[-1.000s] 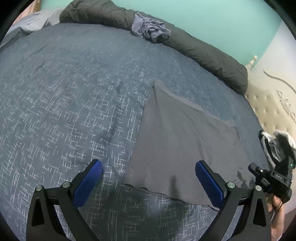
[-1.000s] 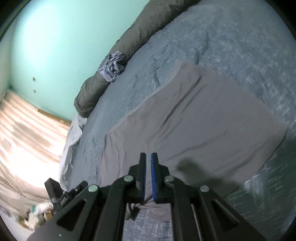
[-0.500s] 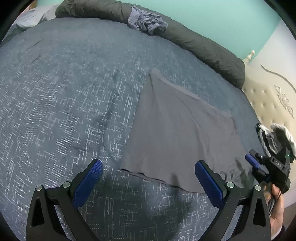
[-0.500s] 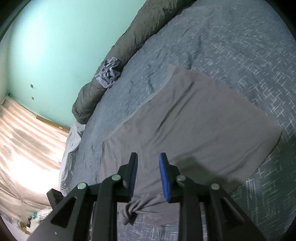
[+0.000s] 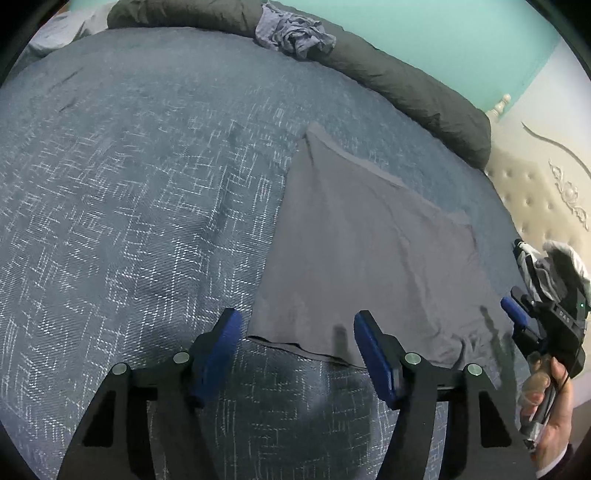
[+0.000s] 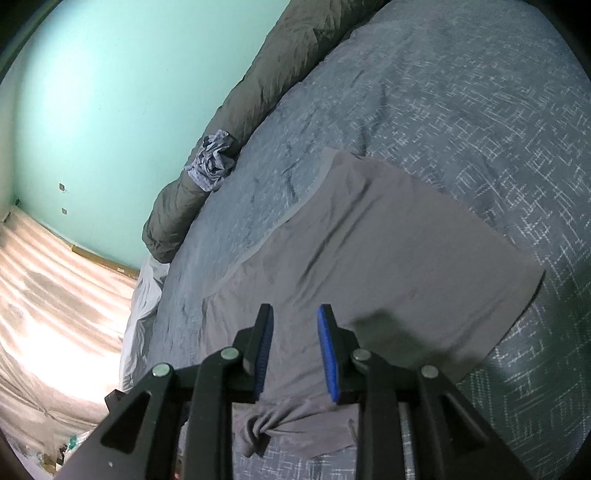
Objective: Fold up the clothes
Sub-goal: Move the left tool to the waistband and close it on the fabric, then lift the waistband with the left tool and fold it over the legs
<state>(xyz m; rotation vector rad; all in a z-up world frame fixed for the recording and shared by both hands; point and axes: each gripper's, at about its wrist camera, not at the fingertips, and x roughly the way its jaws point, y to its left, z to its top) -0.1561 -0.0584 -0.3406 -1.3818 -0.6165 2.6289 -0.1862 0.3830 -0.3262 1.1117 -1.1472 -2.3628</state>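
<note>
A grey garment [image 5: 373, 254] is lying spread out flat on the bed [image 5: 129, 206], which is wearing a dark blue cover with a pattern of white crossed lines. In the left wrist view the garment is sitting right of the middle, with one corner pointing toward the far side of the bed and its near hem running just in front of the fingers.

The left gripper [image 5: 297, 354] is hovering over the near hem of the garment with its blue-padded fingers [image 5: 373, 356] standing wide apart, and nothing is between them. The near left corner of the garment is lying just beside the left finger.

The right gripper [image 6: 295, 347] is hanging above the other near corner of the garment [image 6: 369, 258]. Its fingers [image 6: 328, 350] are parted by a narrow gap and are holding nothing. Under them the edge of the cloth is bunching into a small twisted fold [image 6: 258, 430]. In the left wrist view the right gripper [image 5: 517, 317] is showing at the right edge, with the person's hand [image 5: 546, 410] around its handle.

A long dark grey rolled duvet [image 5: 399, 81] is lying along the far side of the bed, and a crumpled blue-grey cloth [image 5: 295, 31] is resting on top of it. Behind it a turquoise wall [image 6: 110, 92] is standing.
</note>
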